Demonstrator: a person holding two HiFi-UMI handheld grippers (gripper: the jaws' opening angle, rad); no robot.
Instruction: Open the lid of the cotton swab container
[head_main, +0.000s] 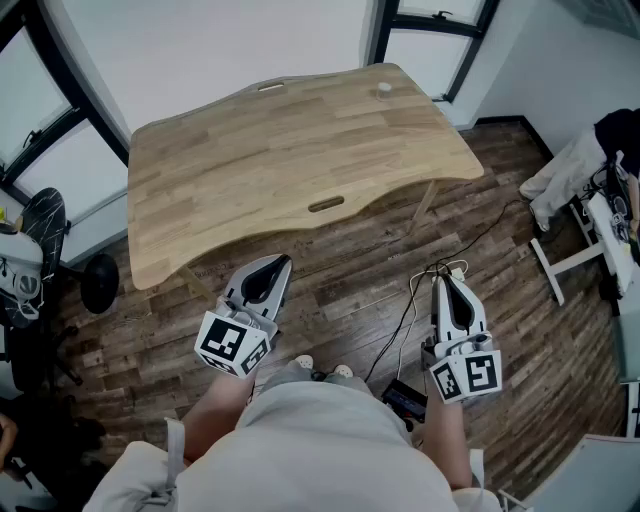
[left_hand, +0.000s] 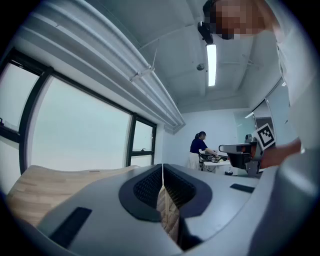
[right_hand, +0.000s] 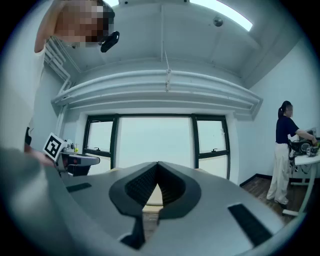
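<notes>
A small clear cotton swab container (head_main: 384, 89) with a pale lid stands near the far right corner of the wooden table (head_main: 250, 170). My left gripper (head_main: 276, 262) is held level over the floor, just short of the table's near edge, its jaws shut with nothing between them. My right gripper (head_main: 442, 280) is also level over the floor, further right, jaws shut and empty. In the left gripper view the jaws (left_hand: 162, 167) meet tip to tip; the right gripper view shows the same (right_hand: 158, 164). Both grippers are far from the container.
A black cable (head_main: 405, 315) and a small dark box (head_main: 405, 400) lie on the wood floor between my feet and the table. A black stool (head_main: 100, 283) stands left; a white frame (head_main: 570, 262) stands right. Another person (right_hand: 285, 150) works at a bench across the room.
</notes>
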